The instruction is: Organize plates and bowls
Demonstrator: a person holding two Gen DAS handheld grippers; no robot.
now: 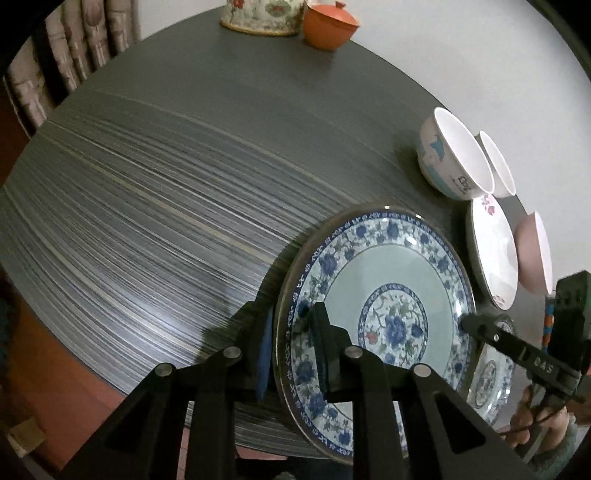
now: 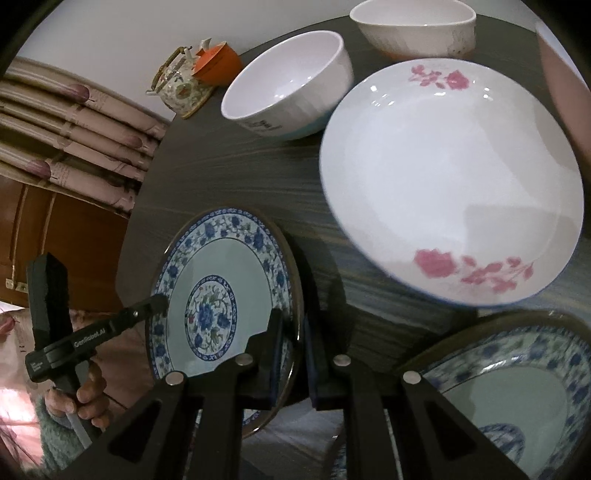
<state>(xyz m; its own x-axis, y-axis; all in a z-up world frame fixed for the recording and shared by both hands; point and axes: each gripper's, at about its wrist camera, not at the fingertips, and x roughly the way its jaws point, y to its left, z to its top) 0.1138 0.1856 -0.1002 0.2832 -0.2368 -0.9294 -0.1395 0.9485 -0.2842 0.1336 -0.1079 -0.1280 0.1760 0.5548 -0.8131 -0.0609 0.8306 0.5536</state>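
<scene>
A blue-and-white flowered plate (image 1: 376, 295) (image 2: 221, 284) is held between both grippers, lifted and tilted over the table's near edge. My left gripper (image 1: 291, 343) is shut on its rim, and it shows in the right wrist view (image 2: 155, 302). My right gripper (image 2: 293, 354) is shut on the opposite rim, and it shows in the left wrist view (image 1: 469, 325). A second blue-and-white plate (image 2: 517, 384) (image 1: 487, 380) lies on the table below. A white plate with pink flowers (image 2: 450, 184) (image 1: 493, 247) lies beyond it. Two white bowls (image 2: 291, 81) (image 2: 413, 26) stand further back.
The round dark grey table (image 1: 184, 184) stretches away to the left. A pink bowl (image 1: 535, 251) stands at the right edge. An orange lidded cup (image 1: 328, 26) and a flowered teapot (image 2: 177, 81) stand at the far side. A cushioned chair (image 1: 62, 55) stands behind the table.
</scene>
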